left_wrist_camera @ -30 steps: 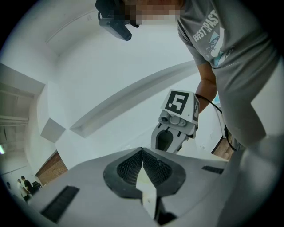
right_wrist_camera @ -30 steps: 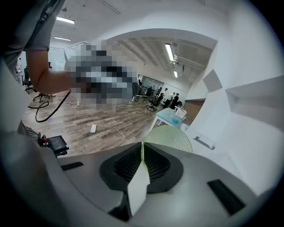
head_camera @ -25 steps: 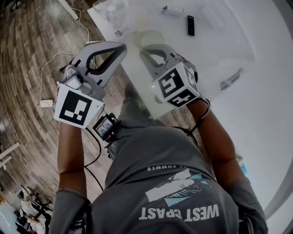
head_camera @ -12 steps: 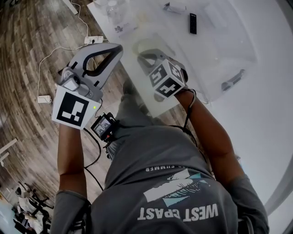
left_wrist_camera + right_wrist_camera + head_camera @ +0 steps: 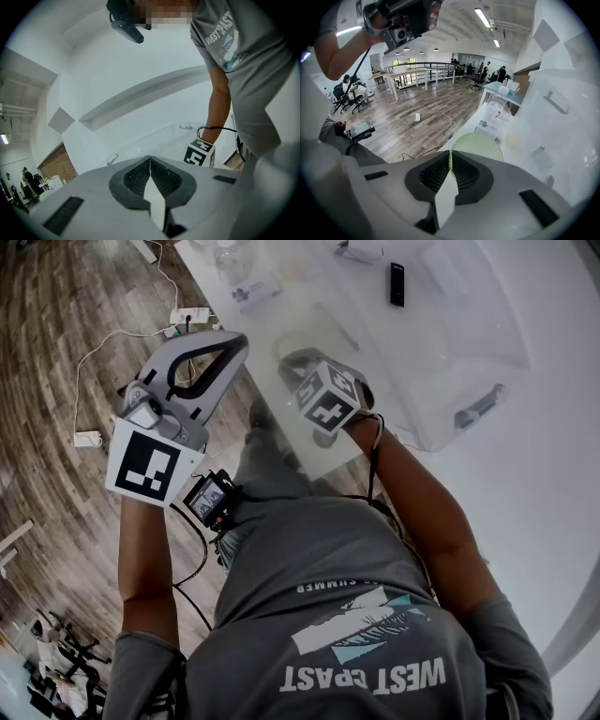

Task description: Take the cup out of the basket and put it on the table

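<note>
Floor: grey-brown wood planks across an open hall.
Power strip: white, lying on the floor, pale cable trailing off.
Ceiling lights: long strips, lit.
Desks: pale, far back, dark office chairs near.
Railing: dark, behind the desks.
Brick wall: reddish, low, under white surfaces.

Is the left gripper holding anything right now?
No, the left gripper has its jaws pressed together with nothing between them.

I see a pale green cup with a fine dotted pattern, and the table is white. The left gripper and right gripper are grey with black-and-white square markers, and the floor is brown, plank-patterned wood.
</note>
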Demonstrator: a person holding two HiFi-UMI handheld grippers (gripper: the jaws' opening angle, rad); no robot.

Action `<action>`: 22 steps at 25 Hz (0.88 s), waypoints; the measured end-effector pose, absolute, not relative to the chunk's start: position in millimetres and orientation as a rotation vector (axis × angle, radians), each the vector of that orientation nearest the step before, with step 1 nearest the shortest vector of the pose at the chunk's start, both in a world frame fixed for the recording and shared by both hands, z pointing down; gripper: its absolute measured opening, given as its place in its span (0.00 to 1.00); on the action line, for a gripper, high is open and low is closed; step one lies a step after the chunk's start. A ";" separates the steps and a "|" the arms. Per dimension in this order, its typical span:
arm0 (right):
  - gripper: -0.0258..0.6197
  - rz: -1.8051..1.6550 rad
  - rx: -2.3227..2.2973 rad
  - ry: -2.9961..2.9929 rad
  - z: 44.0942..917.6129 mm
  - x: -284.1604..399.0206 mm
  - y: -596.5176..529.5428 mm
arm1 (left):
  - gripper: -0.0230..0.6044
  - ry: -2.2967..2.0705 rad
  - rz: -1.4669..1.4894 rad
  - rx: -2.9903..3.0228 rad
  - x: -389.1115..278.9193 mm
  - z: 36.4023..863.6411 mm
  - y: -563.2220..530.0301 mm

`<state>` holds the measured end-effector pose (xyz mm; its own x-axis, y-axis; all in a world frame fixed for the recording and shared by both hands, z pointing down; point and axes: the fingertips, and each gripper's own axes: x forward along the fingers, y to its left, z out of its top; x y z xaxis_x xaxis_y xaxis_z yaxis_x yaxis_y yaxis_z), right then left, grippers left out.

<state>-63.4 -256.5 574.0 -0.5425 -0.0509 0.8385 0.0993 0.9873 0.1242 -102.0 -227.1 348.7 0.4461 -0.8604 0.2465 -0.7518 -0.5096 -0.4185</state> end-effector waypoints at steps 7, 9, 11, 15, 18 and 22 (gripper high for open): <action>0.09 -0.151 -0.075 -2.065 600.7 -57.9 -250.6 | 0.05 1.402 -0.630 -2.467 -103.2 354.4 -228.6; 0.09 -0.144 -0.086 -2.049 604.9 -56.7 -249.1 | 0.05 1.402 -0.629 -2.471 -103.3 355.2 -228.6; 0.09 -0.138 -0.099 -2.032 608.4 -55.7 -246.8 | 0.05 1.402 -0.627 -2.475 -103.4 355.7 -228.4; 0.09 -0.147 -0.119 -2.005 613.0 -55.8 -244.2 | 0.05 1.401 -0.627 -2.478 -104.0 356.9 -228.7; 0.09 -0.161 -0.120 -1.996 611.8 -56.1 -243.5 | 0.05 1.391 -0.630 -2.481 -103.0 356.4 -227.9; 0.14 -0.160 -0.098 -2.027 597.1 -54.3 -243.7 | 0.05 1.380 -0.638 -2.472 -101.3 351.3 -225.6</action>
